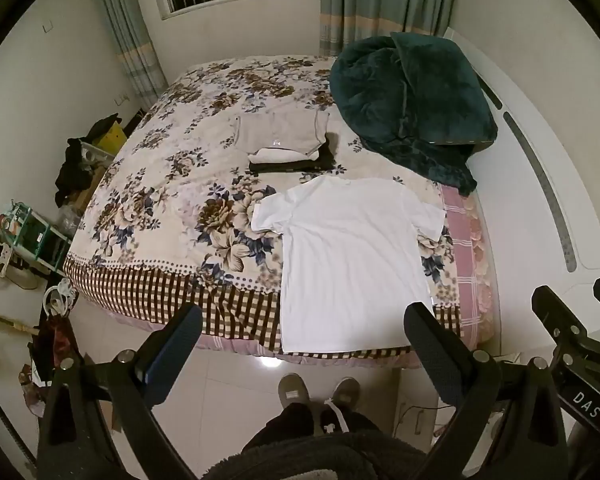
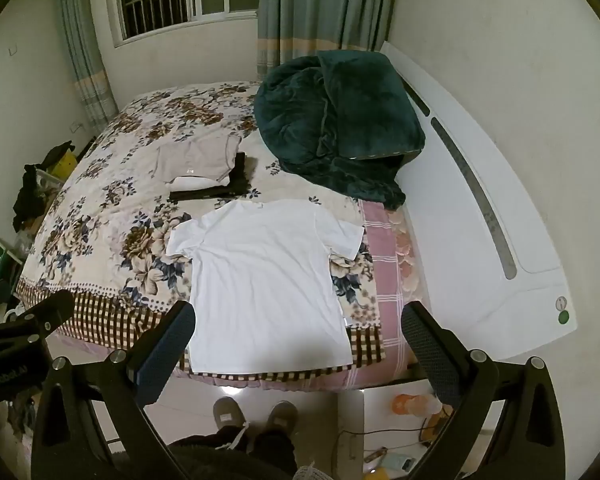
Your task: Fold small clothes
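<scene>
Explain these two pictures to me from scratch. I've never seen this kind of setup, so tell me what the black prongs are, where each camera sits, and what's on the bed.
No robot arm is here: a person holds a two-finger gripper in each hand, with a fisheye camera on each looking along its fingers. One picture comes from the left gripper, the other from the right gripper. Both are open and hold nothing, above the floor at the near edge of the bed. A white T-shirt lies spread flat on the floral bedspread. Beyond it sits a small stack of folded clothes, and to the right a bunched dark green blanket. The person's shoes show below.
</scene>
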The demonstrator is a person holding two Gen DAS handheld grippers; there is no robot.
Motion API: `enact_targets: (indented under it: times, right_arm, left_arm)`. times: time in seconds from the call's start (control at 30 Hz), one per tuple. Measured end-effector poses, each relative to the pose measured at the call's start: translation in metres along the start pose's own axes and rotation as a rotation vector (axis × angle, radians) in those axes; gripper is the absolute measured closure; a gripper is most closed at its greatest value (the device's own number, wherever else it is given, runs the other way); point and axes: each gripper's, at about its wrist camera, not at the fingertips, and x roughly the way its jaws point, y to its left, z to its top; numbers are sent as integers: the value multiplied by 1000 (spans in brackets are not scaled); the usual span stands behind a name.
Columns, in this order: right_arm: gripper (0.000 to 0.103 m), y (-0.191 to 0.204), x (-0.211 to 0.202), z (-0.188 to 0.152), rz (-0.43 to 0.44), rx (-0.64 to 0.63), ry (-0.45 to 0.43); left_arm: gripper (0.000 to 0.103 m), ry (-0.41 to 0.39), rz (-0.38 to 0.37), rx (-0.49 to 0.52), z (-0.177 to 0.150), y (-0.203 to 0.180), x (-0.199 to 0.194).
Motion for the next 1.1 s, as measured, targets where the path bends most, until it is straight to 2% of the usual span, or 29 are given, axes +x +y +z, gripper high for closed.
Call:
enact_targets:
  times: [0.53, 1.1]
  right_arm:
    - [0, 0, 2, 2, -4, -3, -3]
    - [0, 3, -16, 14, 4, -14, -16]
  left_arm:
    - [0, -11, 3, 1, 0, -3, -1]
    - [0, -18, -2, -2, 5, 1, -4]
